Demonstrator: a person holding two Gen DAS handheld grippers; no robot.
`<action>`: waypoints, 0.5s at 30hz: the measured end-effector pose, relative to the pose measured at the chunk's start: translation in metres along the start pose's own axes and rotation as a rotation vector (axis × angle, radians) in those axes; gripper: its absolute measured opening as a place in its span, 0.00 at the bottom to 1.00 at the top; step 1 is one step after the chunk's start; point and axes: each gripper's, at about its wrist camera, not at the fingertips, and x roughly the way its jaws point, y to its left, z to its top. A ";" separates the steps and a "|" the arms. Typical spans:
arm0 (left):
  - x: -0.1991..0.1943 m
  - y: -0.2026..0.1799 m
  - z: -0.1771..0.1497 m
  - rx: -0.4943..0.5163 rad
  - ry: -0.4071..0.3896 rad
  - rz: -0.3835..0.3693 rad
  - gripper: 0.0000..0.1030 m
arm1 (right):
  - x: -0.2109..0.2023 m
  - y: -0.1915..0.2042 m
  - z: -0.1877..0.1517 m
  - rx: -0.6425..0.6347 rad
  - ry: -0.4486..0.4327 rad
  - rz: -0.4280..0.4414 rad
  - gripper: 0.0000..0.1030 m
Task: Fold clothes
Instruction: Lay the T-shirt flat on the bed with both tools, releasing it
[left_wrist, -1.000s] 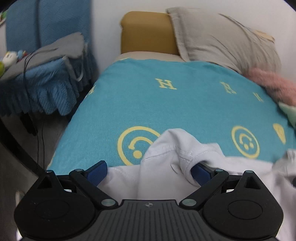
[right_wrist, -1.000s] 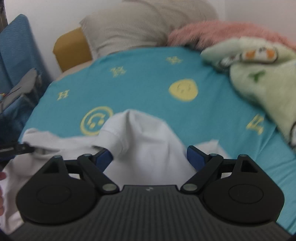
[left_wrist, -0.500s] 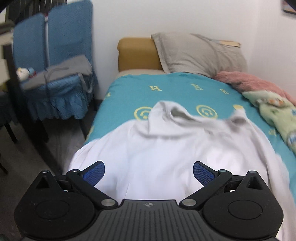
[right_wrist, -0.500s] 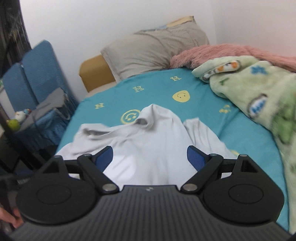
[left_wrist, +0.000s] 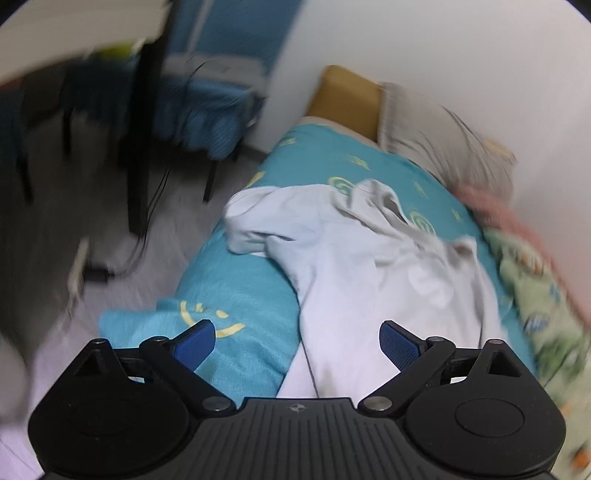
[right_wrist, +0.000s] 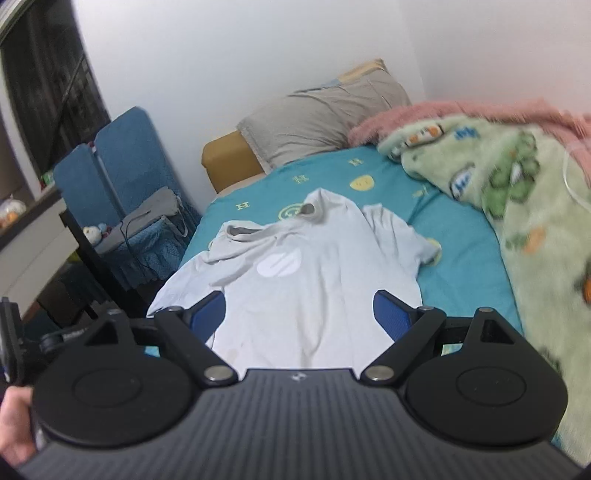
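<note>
A white T-shirt lies spread on the teal bed sheet, collar toward the pillow, a pale round print on its chest. Its left sleeve is bunched and folded over near the bed's left edge. It also shows in the left wrist view, rumpled. My right gripper is open and empty, held above the shirt's hem. My left gripper is open and empty, held above the shirt's lower left side and the bed's corner.
A grey pillow and a tan headboard are at the far end. A green and pink fleece blanket covers the bed's right side. A blue chair and a dark desk stand left of the bed.
Both grippers have pulled back and up from the shirt. The shirt now lies spread out on the bed. The left view has swung left toward the bed's edge.
</note>
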 end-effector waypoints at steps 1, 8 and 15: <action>0.005 0.008 0.005 -0.050 0.009 -0.004 0.86 | 0.002 -0.006 -0.002 0.032 0.003 0.009 0.85; 0.072 0.055 0.020 -0.321 0.028 -0.052 0.68 | 0.035 -0.041 -0.016 0.214 0.069 0.049 0.85; 0.144 0.070 0.036 -0.476 -0.085 -0.095 0.65 | 0.078 -0.055 -0.011 0.274 0.104 0.047 0.85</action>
